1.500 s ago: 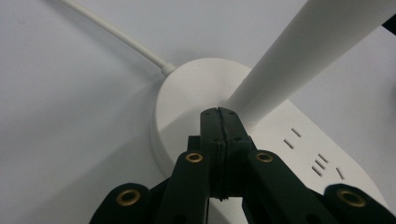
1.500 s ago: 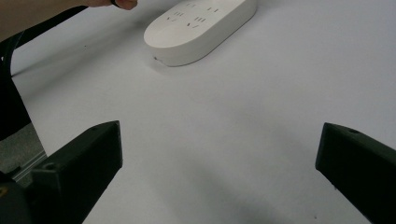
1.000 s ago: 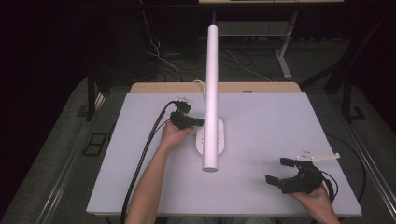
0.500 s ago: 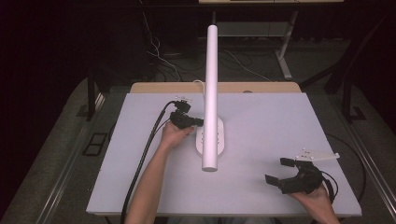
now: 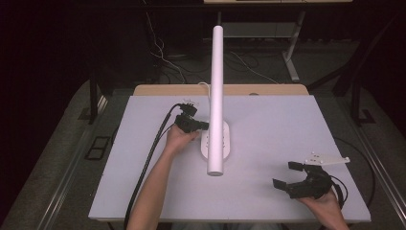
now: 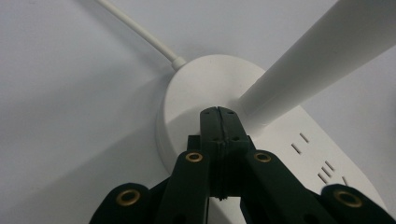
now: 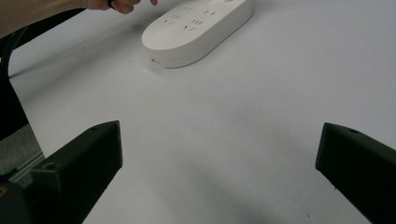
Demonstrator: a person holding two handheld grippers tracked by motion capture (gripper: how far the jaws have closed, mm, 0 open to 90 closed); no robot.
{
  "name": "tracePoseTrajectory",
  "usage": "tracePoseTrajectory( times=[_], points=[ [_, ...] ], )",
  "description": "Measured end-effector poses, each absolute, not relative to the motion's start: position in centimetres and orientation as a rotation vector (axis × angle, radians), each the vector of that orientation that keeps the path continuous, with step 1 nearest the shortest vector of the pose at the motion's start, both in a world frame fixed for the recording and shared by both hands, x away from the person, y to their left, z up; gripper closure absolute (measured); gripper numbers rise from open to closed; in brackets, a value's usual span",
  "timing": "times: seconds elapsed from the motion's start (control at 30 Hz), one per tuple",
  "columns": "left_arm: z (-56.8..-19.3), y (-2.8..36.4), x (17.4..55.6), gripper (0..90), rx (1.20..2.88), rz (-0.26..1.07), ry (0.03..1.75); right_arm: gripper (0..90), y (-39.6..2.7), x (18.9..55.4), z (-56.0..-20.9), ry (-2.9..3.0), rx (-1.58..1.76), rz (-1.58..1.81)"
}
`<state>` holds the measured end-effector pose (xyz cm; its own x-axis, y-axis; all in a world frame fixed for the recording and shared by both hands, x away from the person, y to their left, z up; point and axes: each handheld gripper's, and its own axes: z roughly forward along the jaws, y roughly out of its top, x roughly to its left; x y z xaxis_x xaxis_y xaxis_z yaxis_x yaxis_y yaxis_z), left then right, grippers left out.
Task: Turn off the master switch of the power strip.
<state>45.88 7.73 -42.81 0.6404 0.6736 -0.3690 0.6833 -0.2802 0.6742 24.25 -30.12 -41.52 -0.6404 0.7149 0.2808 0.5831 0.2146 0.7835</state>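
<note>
The left gripper (image 6: 218,116) has its jaws pressed together with nothing between them, the tips resting on the top of the white power strip (image 6: 280,154) right at the foot of the white pole (image 6: 322,51). A white cord (image 6: 140,32) leaves the rounded end of the strip beside the tips. In the high view the left gripper (image 5: 203,126) sits at the strip's (image 5: 226,143) far-left edge, beside the pole (image 5: 217,91), which rises from the strip toward the camera. The strip lies near the middle of the grey table (image 5: 287,124), its socket slots empty as far as they can be seen.

The right gripper (image 5: 288,176) has its jaws wide apart with only bare table between them; it sits near the table's near-right corner, well apart from the strip. In the right gripper view the strip (image 7: 196,32) lies ahead on the table (image 7: 243,140), with the left hand (image 7: 126,4) at its far side.
</note>
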Motion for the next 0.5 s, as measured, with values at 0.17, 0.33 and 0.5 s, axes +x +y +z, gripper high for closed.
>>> tracePoseTrajectory(
  times=[0.17,0.33,0.5],
  points=[
    [-42.7,8.2,45.9,90.0,1.981,0.005,1.055,0.0,-30.1,24.2,-41.5,2.337,1.258,1.403],
    [-43.1,9.3,46.0,89.8,1.971,-0.018,1.052,0.0,-30.2,24.3,-41.6,2.334,1.262,1.404],
    [-43.1,10.1,45.8,89.8,1.952,-0.014,1.043,0.0,-30.3,24.4,-41.6,2.330,1.262,1.402]
  ],
)
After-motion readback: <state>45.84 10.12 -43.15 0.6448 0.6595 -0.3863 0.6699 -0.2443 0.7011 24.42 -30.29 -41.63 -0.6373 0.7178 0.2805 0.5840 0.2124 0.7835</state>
